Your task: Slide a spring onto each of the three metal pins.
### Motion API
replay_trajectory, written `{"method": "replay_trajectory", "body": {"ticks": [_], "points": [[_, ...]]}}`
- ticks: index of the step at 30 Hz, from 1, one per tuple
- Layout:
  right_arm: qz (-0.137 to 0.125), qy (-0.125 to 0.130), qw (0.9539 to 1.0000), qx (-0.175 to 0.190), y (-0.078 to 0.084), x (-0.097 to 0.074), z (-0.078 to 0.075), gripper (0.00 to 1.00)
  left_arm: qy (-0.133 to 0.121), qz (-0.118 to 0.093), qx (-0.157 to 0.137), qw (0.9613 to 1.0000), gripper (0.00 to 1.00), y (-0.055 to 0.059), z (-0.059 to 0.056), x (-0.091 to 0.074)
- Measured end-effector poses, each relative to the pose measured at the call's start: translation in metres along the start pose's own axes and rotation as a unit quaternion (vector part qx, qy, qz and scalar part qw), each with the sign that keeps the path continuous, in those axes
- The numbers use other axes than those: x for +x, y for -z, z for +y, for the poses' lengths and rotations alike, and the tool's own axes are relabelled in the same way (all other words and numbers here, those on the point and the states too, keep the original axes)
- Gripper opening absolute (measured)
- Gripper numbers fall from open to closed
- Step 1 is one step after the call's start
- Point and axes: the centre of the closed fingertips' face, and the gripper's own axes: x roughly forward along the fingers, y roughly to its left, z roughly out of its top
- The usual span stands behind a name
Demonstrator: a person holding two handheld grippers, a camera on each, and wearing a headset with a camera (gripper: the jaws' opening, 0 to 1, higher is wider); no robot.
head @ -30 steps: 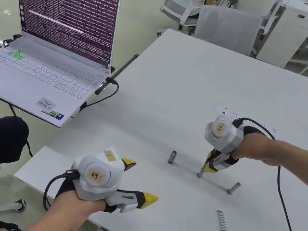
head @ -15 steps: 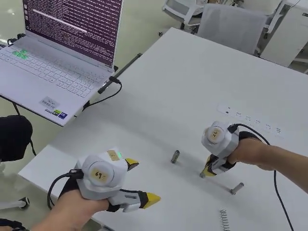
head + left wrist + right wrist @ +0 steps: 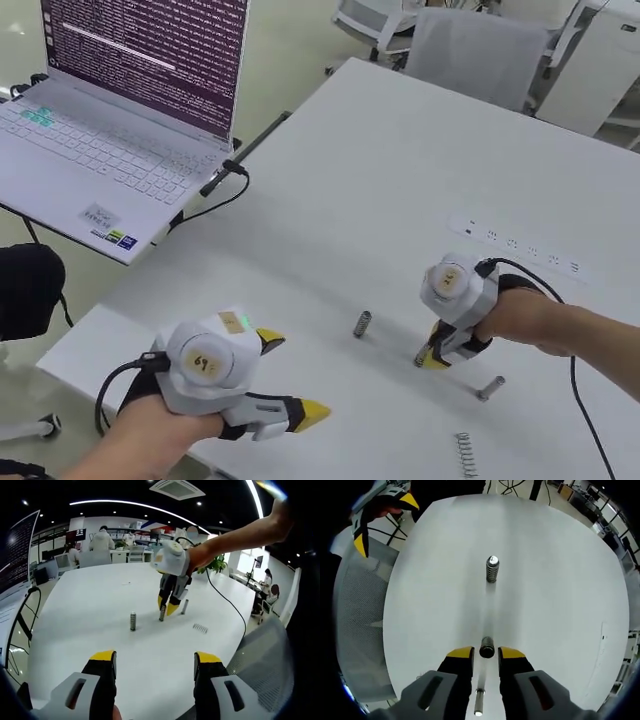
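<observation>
Head view: my right gripper (image 3: 433, 356) hid most of the middle pin (image 3: 419, 358); my left gripper (image 3: 290, 375) hung at its 8 o'clock, jaws wide apart. Left gripper view: that pin was blurred at the right gripper's tips, its coils unreadable. Right gripper view: jaws slightly parted, middle pin between them with thin gaps either side; sprung pin (image 3: 492, 569) at 12 o'clock

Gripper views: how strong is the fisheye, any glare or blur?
Left gripper view: heavy barrel warp, the table edge and ceiling lights bow. Right gripper view: same bowing at the table rim, sprung pin sharp, light even, no glare. Head view: lines straight, soft faint shadows, laptop screen not blown out.
</observation>
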Motion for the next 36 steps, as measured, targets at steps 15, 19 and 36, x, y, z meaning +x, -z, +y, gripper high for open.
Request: {"method": "replay_trajectory", "body": {"ticks": [15, 19, 36], "points": [[-0.028, 0.05, 0.9981, 0.023, 0.007, -0.028, 0.001, 0.31, 0.001, 0.001, 0.003, 1.0, 0.58, -0.002, -0.001, -0.003], [-0.044, 0.067, 0.9961, 0.037, 0.01, -0.037, 0.005, 0.33, 0.001, -0.001, 0.004, 1.0, 0.58, -0.004, -0.001, -0.003], [-0.101, 0.096, 0.9849, 0.103, 0.024, -0.052, 0.039, 0.35, -0.006, -0.008, 0.0, 1.0, 0.59, -0.008, 0.004, -0.01]]}}
